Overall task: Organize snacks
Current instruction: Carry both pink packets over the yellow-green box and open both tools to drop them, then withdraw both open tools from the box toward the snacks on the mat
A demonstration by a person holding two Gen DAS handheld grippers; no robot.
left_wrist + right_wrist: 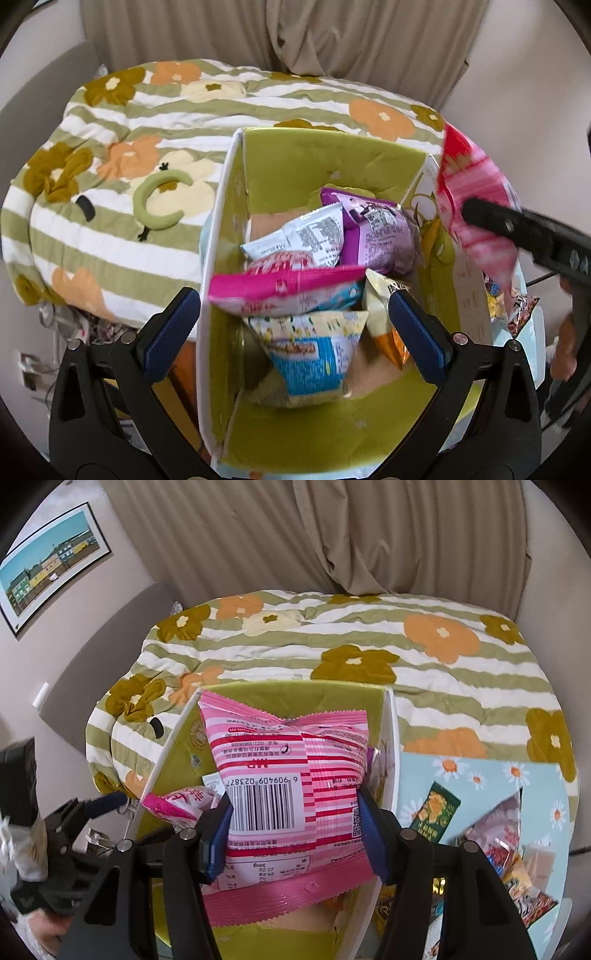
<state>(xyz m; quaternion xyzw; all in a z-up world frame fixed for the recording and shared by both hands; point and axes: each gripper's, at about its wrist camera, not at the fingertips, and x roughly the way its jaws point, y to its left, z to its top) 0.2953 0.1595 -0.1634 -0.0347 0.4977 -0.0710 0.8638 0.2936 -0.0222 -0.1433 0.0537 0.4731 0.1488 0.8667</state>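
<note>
Several snack packets already lie heaped in the green cardboard box (325,166), so the left gripper (291,328) hangs over its near end with jaws spread wide and nothing between them. The right gripper (295,834) clamps a pink striped snack packet (284,775) by its sides above the box's right wall, seemingly ready to drop it in; more snacks wait on the daisy-print tray (480,771) beside that wall.

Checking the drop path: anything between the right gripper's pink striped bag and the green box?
No. In the right wrist view the pink striped bag, clamped in the right gripper, hangs directly over the open green box.
</note>
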